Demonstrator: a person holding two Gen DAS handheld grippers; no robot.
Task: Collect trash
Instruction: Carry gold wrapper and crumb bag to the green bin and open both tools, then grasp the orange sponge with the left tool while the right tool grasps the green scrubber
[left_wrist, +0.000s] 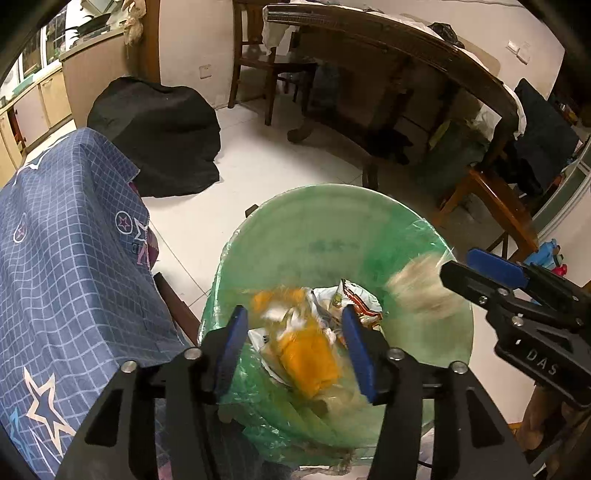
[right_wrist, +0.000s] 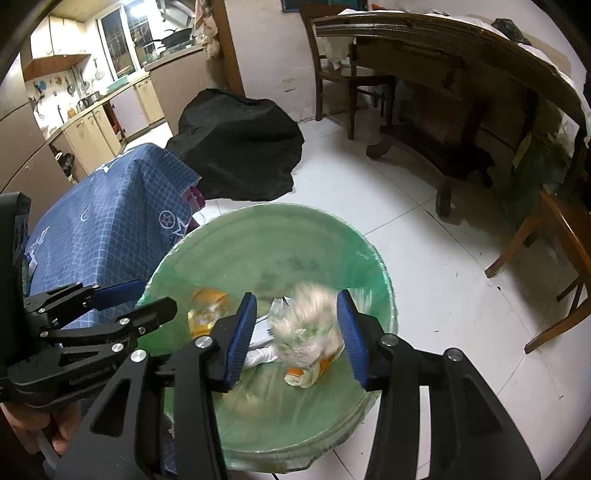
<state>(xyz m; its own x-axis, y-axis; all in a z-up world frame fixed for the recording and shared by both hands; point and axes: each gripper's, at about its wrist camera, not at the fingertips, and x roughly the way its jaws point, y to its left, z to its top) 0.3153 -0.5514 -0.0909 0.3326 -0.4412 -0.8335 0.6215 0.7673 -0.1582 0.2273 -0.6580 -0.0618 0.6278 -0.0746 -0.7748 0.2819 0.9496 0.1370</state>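
A bin lined with a green bag (left_wrist: 332, 229) (right_wrist: 258, 236) stands on the white tile floor, with wrappers and white paper inside. My left gripper (left_wrist: 295, 343) is open above the bin; a blurred orange wrapper (left_wrist: 306, 354) is in the air between its fingers, not gripped. My right gripper (right_wrist: 295, 328) is open over the bin; a blurred pale crumpled wad (right_wrist: 310, 328) (left_wrist: 421, 288) is falling between its fingers. Each gripper shows in the other's view: the right one (left_wrist: 491, 280) at the bin's right rim, the left one (right_wrist: 133, 299) at its left rim.
A blue checked cloth with stars (left_wrist: 62, 258) (right_wrist: 107, 221) covers something left of the bin. A black covered heap (left_wrist: 159, 136) lies behind it. A dark wooden table (left_wrist: 406, 74) and chairs (right_wrist: 554, 258) stand at the right. Kitchen counters (right_wrist: 92, 122) are at far left.
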